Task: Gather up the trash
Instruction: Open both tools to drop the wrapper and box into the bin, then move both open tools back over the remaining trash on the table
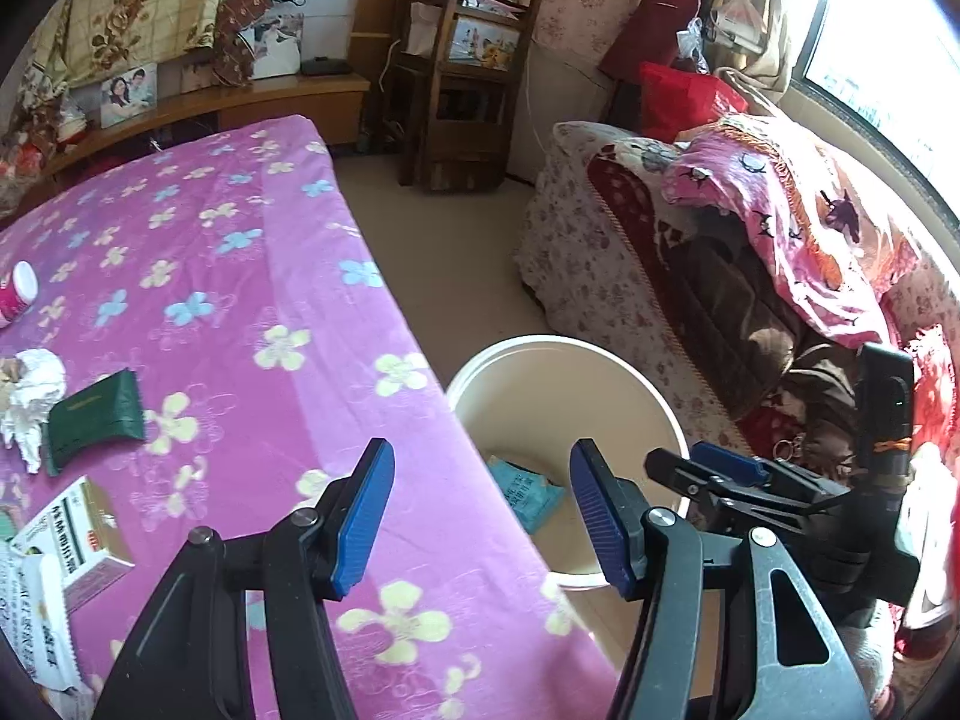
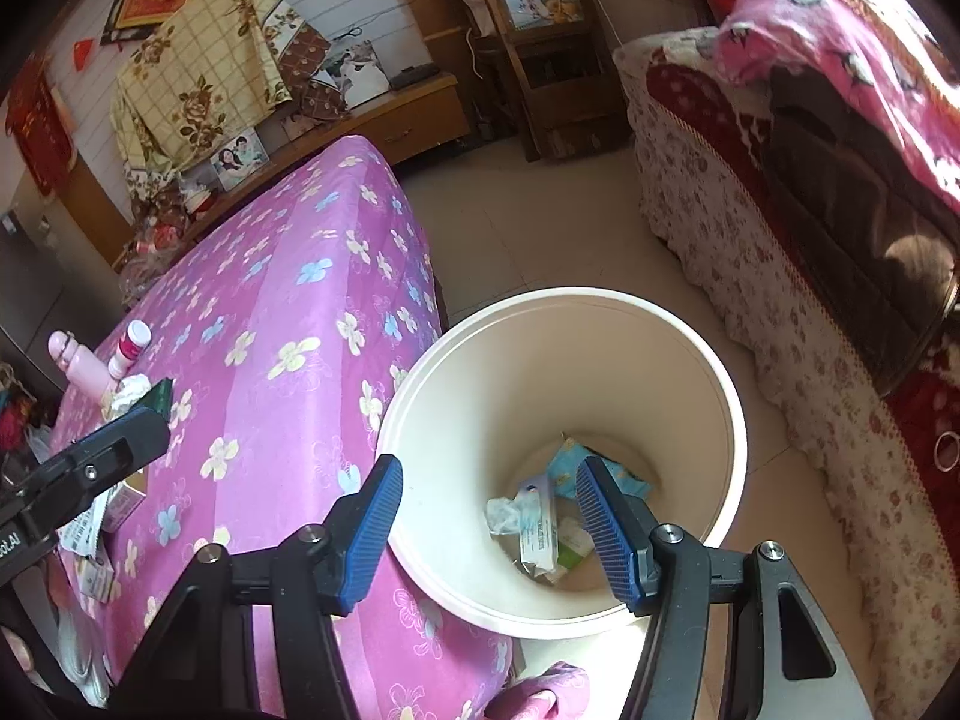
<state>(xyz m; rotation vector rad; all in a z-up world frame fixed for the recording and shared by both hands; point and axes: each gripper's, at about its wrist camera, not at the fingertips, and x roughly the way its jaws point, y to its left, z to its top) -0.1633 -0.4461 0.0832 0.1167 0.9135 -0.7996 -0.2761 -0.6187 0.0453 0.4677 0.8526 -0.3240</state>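
Observation:
A white bucket (image 2: 708, 372) stands on the floor beside the pink flowered table (image 2: 270, 312); it holds several wrappers and a small box (image 2: 540, 531). My right gripper (image 2: 489, 516) is open and empty above the bucket's mouth. My left gripper (image 1: 483, 516) is open and empty over the table's edge, with the bucket (image 1: 630, 378) just right of it. On the table at the left lie a crumpled tissue (image 1: 33, 396), a green packet (image 1: 96, 420), a medicine box (image 1: 78, 534) and a printed wrapper (image 1: 36, 624). The right gripper also shows in the left wrist view (image 1: 720, 474).
A pink-capped bottle (image 1: 18, 294) lies on the table's far left, and a pink flask (image 2: 81, 366) stands near it. A sofa with blankets (image 1: 750, 252) runs along the right. A wooden shelf (image 1: 462, 78) and a low cabinet (image 1: 240, 102) stand at the back.

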